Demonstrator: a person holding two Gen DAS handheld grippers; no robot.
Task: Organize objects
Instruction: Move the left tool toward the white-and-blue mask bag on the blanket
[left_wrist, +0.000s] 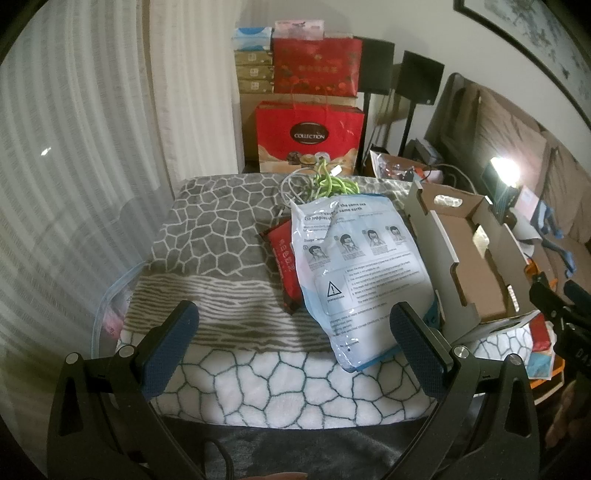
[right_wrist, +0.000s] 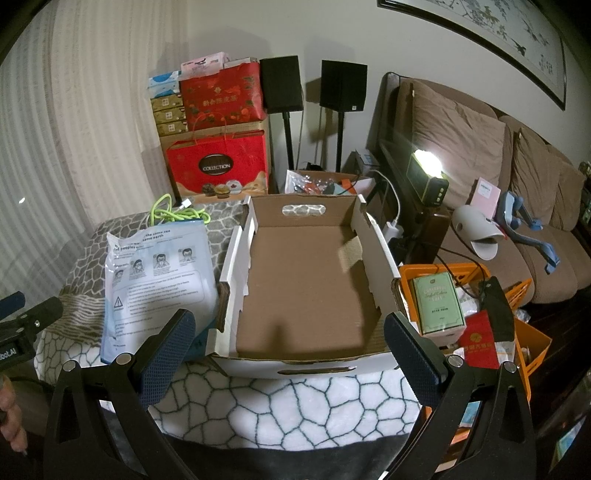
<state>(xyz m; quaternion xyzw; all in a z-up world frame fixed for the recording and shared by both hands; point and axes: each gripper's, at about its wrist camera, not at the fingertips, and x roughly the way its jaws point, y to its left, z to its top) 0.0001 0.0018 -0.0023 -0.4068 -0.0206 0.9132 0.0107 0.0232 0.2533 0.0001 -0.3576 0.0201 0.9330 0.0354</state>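
A white mask packet (left_wrist: 354, 266) with printed instructions lies on the patterned blanket (left_wrist: 207, 236), partly over a red packet (left_wrist: 284, 266). A green cable (left_wrist: 332, 184) and a white cable lie coiled behind them. An empty cardboard tray (right_wrist: 306, 291) stands right of the mask packet (right_wrist: 159, 280); it also shows in the left wrist view (left_wrist: 469, 258). My left gripper (left_wrist: 293, 332) is open and empty, near the packet's front end. My right gripper (right_wrist: 290, 343) is open and empty, at the tray's near wall.
Red gift bags (right_wrist: 218, 162) and stacked boxes stand behind the table. An orange crate (right_wrist: 532, 339) with a green box (right_wrist: 439, 306) and red packets sits right of the tray. A sofa (right_wrist: 498, 177), two speakers and a bright lamp (right_wrist: 428, 166) are on the right.
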